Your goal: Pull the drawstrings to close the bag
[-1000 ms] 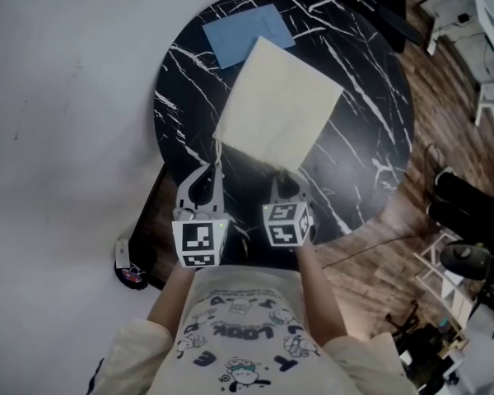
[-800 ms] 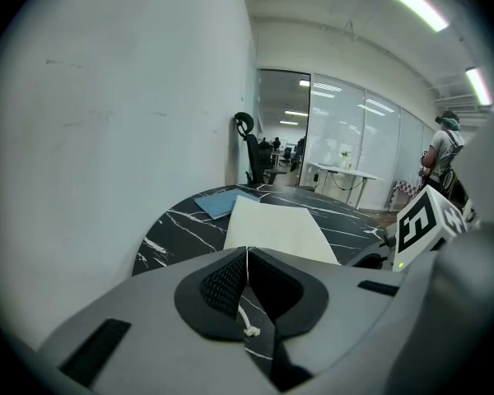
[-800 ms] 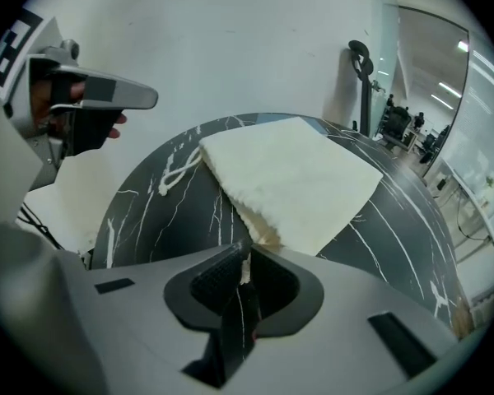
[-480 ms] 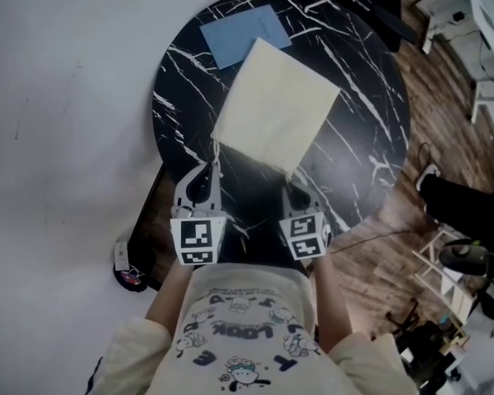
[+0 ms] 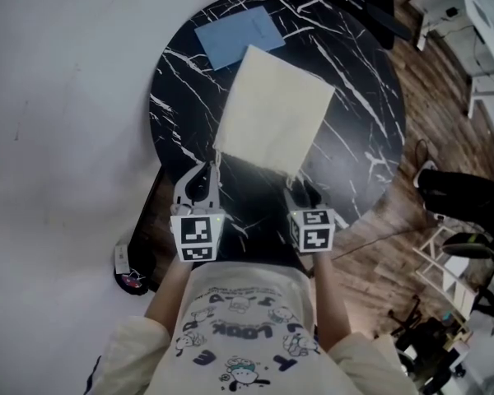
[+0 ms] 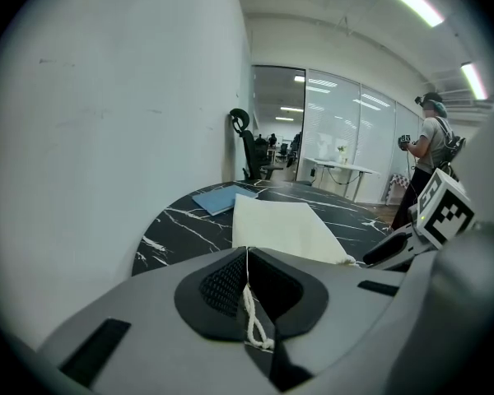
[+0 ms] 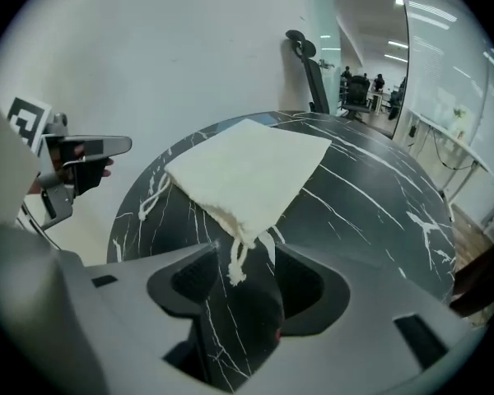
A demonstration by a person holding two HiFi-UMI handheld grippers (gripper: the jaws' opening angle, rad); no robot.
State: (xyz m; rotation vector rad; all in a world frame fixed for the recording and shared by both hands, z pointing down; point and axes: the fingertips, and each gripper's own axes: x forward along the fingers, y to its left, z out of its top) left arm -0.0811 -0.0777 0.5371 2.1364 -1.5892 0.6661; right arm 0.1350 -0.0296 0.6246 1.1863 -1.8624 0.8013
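Observation:
A cream cloth bag (image 5: pixel 272 118) lies flat on the round black marble table (image 5: pixel 358 113). My left gripper (image 5: pixel 213 163) sits at the bag's near left corner, shut on the white left drawstring (image 6: pixel 252 315), which runs taut up to the bag (image 6: pixel 284 229). Off the near right corner, my right gripper (image 5: pixel 300 190) has just been opening its jaws. They stand wide, and the knotted right drawstring end (image 7: pixel 236 263) lies loose between them (image 7: pixel 249 285), touched by neither pad. The bag (image 7: pixel 247 167) shows a gathered mouth at that corner.
A blue sheet (image 5: pixel 237 35) lies on the table's far side, partly under the bag. A white wall runs along the left. Wooden floor with chair legs and white furniture lies to the right. A person (image 6: pixel 432 151) stands far off.
My right gripper has slid to the right, away from the bag's corner, and its jaws have let go of the drawstring. The left gripper has stayed put, still shut on its string.

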